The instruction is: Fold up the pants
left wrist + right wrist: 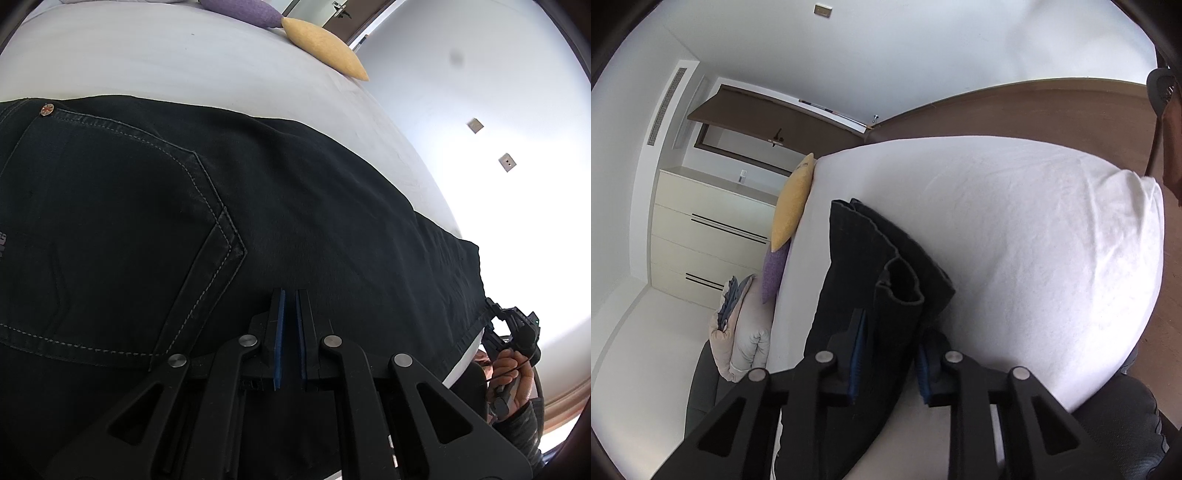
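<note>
Dark denim pants (258,206) lie flat on a white bed (147,55), with the back pocket (110,229) at the left and the leg running right to the hem. My left gripper (290,295) hovers just over the seat area, jaws nearly closed with a thin gap and nothing between them. In the right wrist view the pants (857,266) stretch away over the bed (1034,240). My right gripper (892,325) is shut on the bunched leg end of the pants. The right gripper also shows in the left wrist view (511,325) at the hem, held by a hand.
A yellow pillow (325,48) and a purple pillow (240,9) lie at the bed's far edge; they also show in the right wrist view, yellow (792,203) and purple (774,275). A folded duvet (738,339) and a white drawer unit (701,229) stand beside the bed.
</note>
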{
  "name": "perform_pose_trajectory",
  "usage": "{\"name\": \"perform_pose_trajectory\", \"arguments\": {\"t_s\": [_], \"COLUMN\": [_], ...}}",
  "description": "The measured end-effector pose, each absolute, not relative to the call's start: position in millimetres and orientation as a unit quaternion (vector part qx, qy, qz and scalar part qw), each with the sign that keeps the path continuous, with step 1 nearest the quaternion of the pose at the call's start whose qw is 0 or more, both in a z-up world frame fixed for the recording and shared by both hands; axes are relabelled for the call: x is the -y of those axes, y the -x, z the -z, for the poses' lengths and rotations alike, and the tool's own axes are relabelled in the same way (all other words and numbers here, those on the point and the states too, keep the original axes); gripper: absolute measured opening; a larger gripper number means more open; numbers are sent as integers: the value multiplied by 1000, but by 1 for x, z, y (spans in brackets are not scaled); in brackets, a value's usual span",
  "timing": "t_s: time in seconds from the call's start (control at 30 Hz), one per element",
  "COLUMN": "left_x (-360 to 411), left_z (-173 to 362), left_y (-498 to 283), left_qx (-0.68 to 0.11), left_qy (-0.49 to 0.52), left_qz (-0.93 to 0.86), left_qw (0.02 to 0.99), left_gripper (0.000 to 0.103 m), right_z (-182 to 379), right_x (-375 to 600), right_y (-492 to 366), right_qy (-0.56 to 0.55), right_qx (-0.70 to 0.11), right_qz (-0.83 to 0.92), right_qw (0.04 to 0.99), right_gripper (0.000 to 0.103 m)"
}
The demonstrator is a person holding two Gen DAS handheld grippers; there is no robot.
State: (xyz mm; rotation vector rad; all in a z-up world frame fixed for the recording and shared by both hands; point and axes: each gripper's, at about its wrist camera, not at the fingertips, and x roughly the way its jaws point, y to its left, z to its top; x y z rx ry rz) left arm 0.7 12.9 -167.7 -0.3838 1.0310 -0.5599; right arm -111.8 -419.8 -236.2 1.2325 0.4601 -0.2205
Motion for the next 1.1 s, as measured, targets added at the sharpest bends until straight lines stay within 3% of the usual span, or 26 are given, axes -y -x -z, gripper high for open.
{"name": "perform_pose_trajectory", "arguments": {"t_s": [0.03,0.17,0.27,0.3,0.57,0.87,1.1], "left_x": [-8,-8,-8,-8,-12,-18,-27], "left_z": [168,170,171,171,170,173,173], "left_y": [-1,-3,-4,-4,-4,-8,-12], "left_qx": [-483,-488,-493,-493,-494,-492,-495], "left_qy": [180,180,183,184,185,203,232], "left_qz": [262,261,261,261,262,264,256], "left_qw": [816,813,810,809,808,804,797], "left_gripper": [5,5,5,5,5,5,5], "right_z": [235,231,232,233,204,151,206], "right_x": [419,420,425,427,405,259,127], "right_y": [111,100,95,94,80,29,10], "right_qy": [-572,-559,-567,-568,-472,-140,170], "right_qx": [-209,-206,-207,-211,-245,-317,-366], "right_qz": [100,109,119,127,162,104,73], "right_qw": [787,796,788,785,832,932,912], "right_gripper": [35,35,22,11,9,9,9]}}
